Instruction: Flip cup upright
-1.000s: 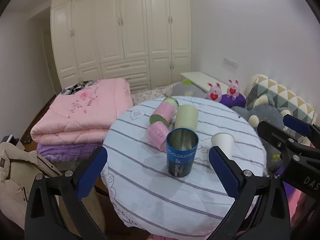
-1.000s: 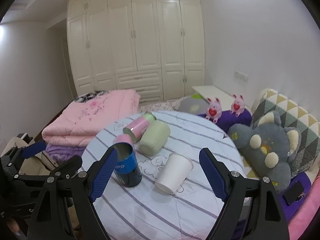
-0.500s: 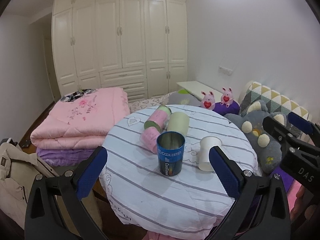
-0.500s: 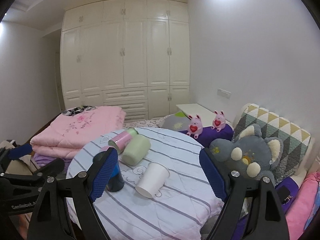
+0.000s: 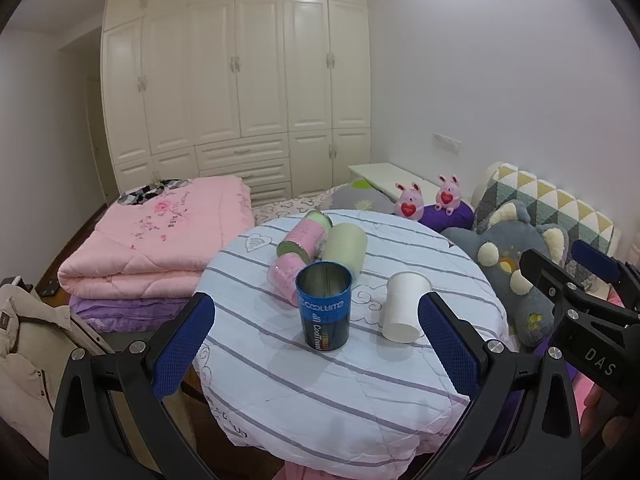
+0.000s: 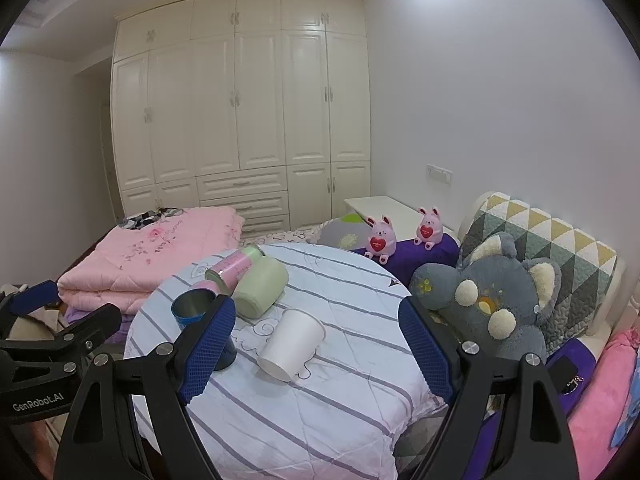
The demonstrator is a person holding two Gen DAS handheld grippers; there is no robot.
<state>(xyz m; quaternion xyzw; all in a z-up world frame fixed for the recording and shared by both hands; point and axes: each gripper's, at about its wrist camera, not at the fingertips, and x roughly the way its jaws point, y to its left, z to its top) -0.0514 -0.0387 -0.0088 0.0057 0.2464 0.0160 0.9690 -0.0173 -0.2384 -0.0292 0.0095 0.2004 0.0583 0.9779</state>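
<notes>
Nearby, on the round table [image 5: 360, 408] with its striped cloth: white cup [image 5: 403, 307] on its side, right of centre, mouth towards the cameras in the right wrist view [image 6: 291, 345]. Blue tin [image 5: 324, 305] stands upright just left of it, open top up, apart from the cup. Behind the tin, a pink can [image 5: 304, 235], a second pink can [image 5: 284, 279] and a green cup [image 5: 345, 245] lie tipped over, bunched together and touching.

Left gripper [image 5: 316, 347]: fingers spread wide, holding nothing, hanging short of the table edge with the tin framed between them. Right gripper [image 6: 316, 347]: likewise wide and empty, white cup framed between its pads, no contact.

Obstructions: in the right wrist view the left pad [image 6: 208, 347] covers the lower half of the tin [image 6: 193, 307]. Each gripper shows at the edge of the other's view, cut off by the frame.

Surroundings: pink quilt [image 5: 156, 240] folded on a purple one, left of the table; grey plush [image 6: 488, 304] and patterned cushion [image 6: 560, 256] to the right; two pink bunnies [image 6: 383, 240] behind; white wardrobe [image 5: 236, 80] on the far wall.

Hard to read: lettering on the tin only partly legible. Beige coat [image 5: 24, 352] at far left, cut off by the frame.
</notes>
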